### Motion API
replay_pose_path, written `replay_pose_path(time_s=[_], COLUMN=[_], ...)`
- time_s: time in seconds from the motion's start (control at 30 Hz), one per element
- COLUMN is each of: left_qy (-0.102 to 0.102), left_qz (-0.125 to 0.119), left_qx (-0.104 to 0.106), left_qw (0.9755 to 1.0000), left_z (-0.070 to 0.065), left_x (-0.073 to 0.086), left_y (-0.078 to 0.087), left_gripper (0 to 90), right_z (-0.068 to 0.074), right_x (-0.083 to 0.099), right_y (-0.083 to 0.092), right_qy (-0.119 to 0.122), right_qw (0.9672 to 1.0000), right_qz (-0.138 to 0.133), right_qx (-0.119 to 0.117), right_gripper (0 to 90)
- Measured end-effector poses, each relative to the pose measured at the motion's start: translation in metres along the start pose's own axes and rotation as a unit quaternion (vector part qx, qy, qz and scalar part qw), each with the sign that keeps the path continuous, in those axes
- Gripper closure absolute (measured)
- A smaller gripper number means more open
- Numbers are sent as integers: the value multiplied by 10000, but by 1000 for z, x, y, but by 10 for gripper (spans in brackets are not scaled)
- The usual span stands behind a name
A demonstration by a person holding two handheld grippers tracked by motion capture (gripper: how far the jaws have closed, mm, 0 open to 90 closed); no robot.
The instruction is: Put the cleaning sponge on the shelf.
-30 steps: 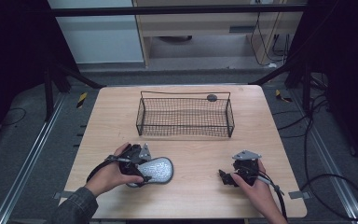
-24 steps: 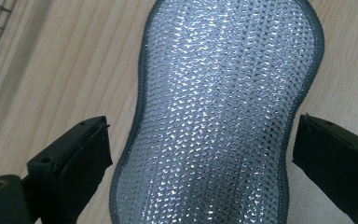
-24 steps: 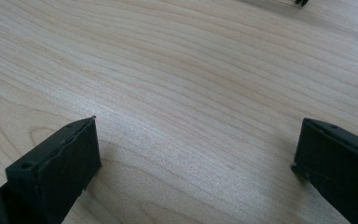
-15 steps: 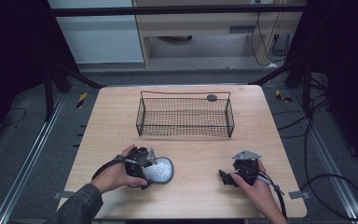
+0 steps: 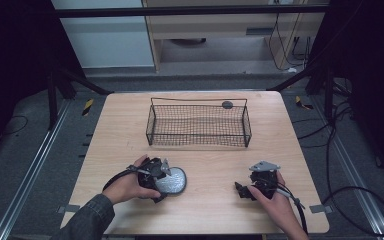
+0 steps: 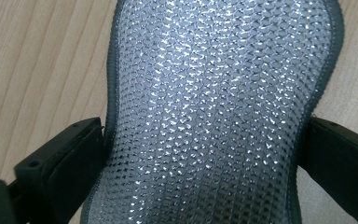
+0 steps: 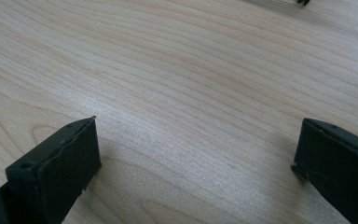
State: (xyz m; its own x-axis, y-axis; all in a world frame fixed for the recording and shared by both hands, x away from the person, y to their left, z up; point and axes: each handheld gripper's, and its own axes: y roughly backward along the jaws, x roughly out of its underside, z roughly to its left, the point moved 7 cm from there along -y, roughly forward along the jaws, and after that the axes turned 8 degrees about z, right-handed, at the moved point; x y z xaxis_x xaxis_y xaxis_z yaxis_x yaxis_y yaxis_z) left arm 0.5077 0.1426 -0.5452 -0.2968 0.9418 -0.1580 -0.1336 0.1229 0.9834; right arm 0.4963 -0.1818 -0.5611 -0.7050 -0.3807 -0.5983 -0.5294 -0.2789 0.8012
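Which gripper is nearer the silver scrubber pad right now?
Left. The left gripper has its jaws on either side of the silver scrubber pad on the table; the right gripper rests apart from it, open over bare wood.

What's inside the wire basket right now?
Nothing visible inside the wire basket; bare table shows through its mesh. A small dark round thing sits at its far rim; in or behind, I cannot tell.

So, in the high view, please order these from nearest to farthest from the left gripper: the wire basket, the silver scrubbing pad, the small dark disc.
1. Silver scrubbing pad: right at the left gripper, between its jaws, on the near left of the table.
2. Wire basket: farther back, in the middle of the table.
3. Small dark disc: at the basket's far rim, toward the right.
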Motion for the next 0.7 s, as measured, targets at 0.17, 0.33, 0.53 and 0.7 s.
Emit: replay_pose_path(time_s=[0.17,0.33,0.53,0.7], left_qy=[85,-1,66,208], left_qz=[-66,-109,-8,-126], left_qx=[2,-63,-44,74], left_qw=[9999,9999,10000,9997], left_z=[4,3,10,16], left_x=[-1,-3,-5,-7], left_y=[0,6,-1,-4], left_gripper=[0,35,15,0], right_z=[0,0,1,1], right_x=[0,0,0,0], right_y=[0,0,0,0], right_qy=[19,22,14,37], right_qw=[10000,10000,10000,10000], right_qz=[0,5,8,8], right_qx=[-2,-3,-28,-28], right_gripper=[4,4,4,4])
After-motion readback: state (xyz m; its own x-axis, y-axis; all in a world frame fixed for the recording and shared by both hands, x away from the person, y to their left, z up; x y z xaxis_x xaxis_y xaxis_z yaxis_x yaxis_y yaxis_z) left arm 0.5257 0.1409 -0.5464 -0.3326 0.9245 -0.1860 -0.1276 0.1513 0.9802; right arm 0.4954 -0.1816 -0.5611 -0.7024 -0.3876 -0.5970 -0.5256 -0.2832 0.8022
